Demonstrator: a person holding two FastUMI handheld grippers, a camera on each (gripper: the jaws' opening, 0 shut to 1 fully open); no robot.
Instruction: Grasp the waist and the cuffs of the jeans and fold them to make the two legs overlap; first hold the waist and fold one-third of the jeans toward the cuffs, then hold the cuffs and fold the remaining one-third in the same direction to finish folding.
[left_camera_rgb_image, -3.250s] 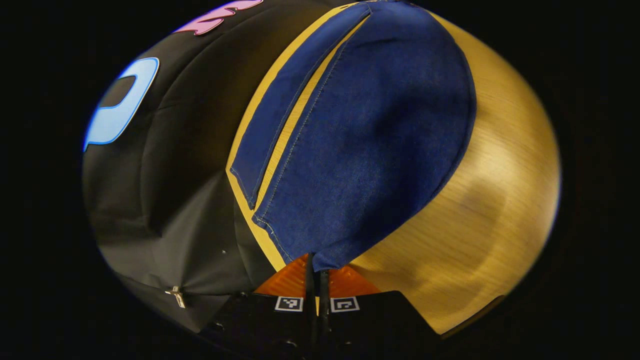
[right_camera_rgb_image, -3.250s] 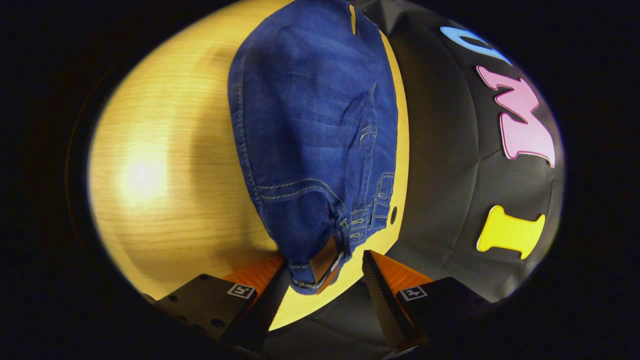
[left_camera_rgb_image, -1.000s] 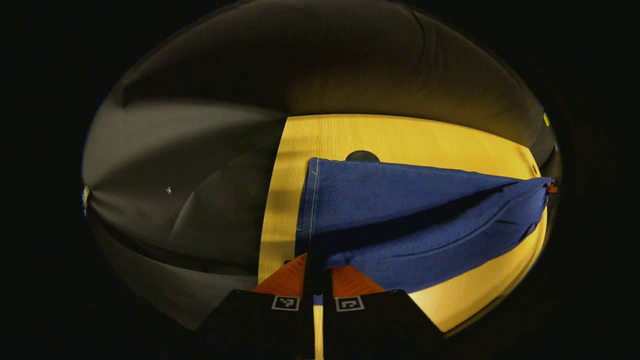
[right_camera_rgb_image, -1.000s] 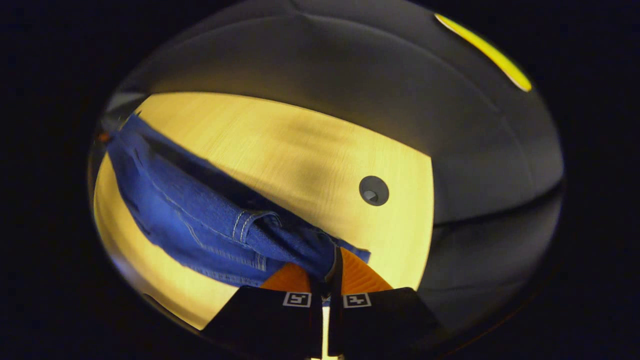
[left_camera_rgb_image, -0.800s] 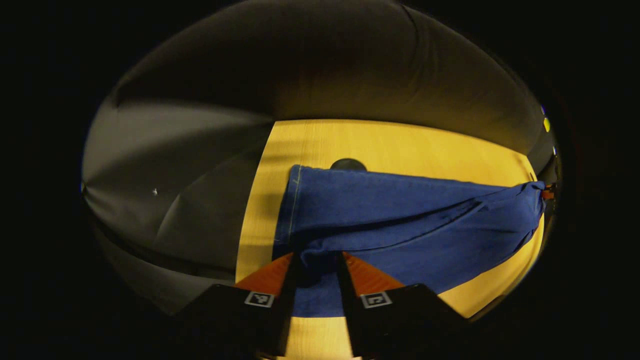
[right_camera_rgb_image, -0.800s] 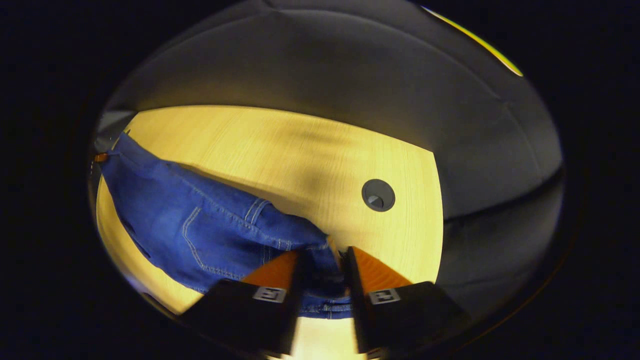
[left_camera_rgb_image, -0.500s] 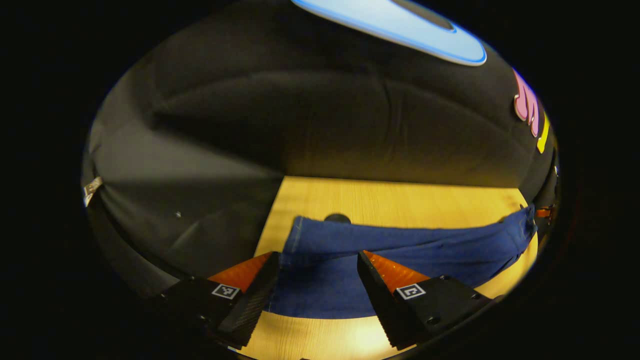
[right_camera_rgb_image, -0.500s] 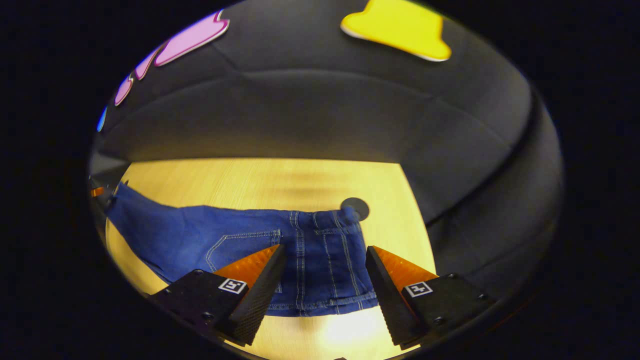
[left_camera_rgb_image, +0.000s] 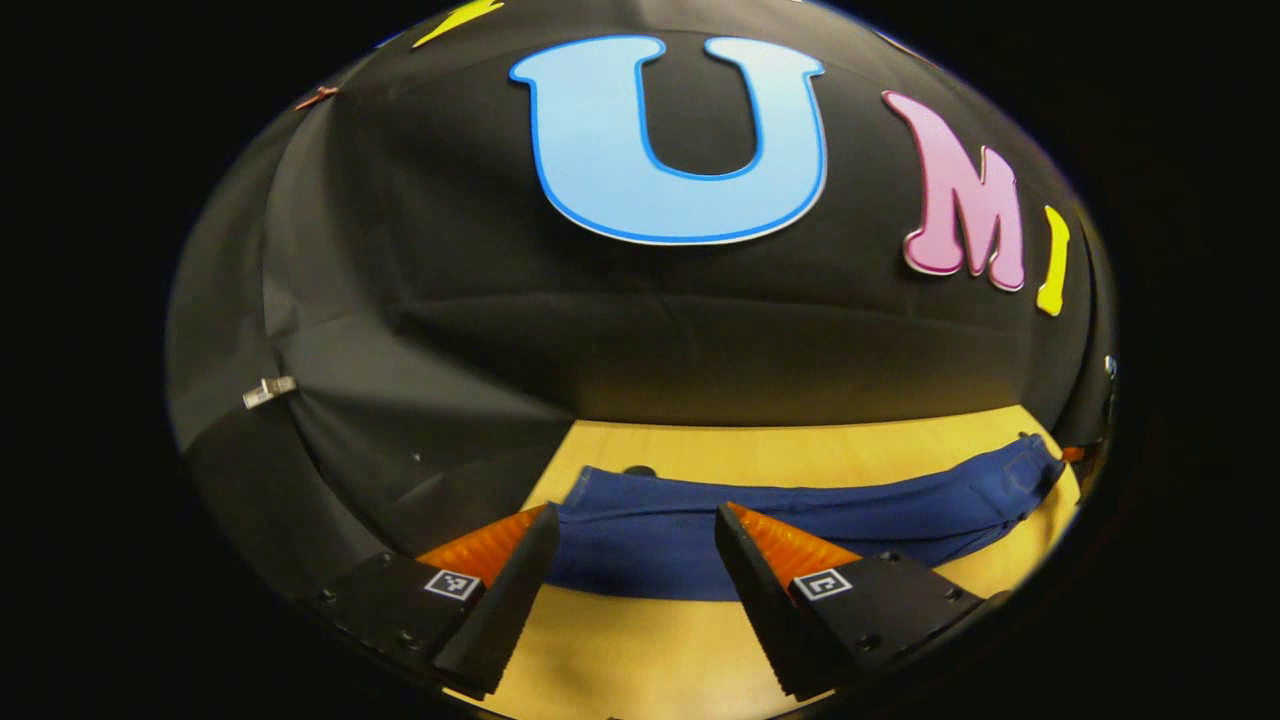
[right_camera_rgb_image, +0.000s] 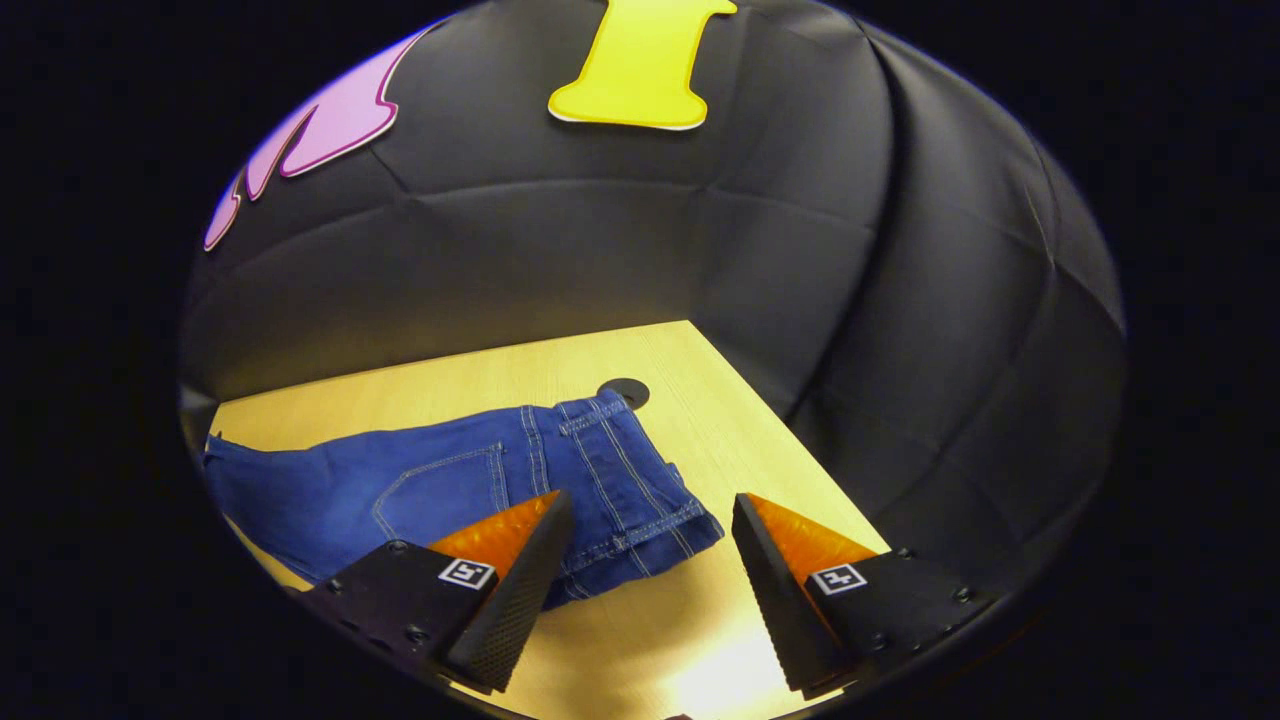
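Both released, jaws wide: left gripper (left_camera_rgb_image: 628, 560) hovering over the cuffs, right gripper (right_camera_rgb_image: 645, 560) near the waist (right_camera_rgb_image: 640, 480); jeans (right_camera_rgb_image: 460, 490) flat on the table (right_camera_rgb_image: 720, 620), running toward 9 o'clock; next, probably pinch both waist corners evenly, lift low, fold a third.

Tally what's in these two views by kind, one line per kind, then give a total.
Jeans: 1
Wooden table: 1
Round table hole: 1
Grippers, both open: 2, the left gripper and the right gripper
Total: 5
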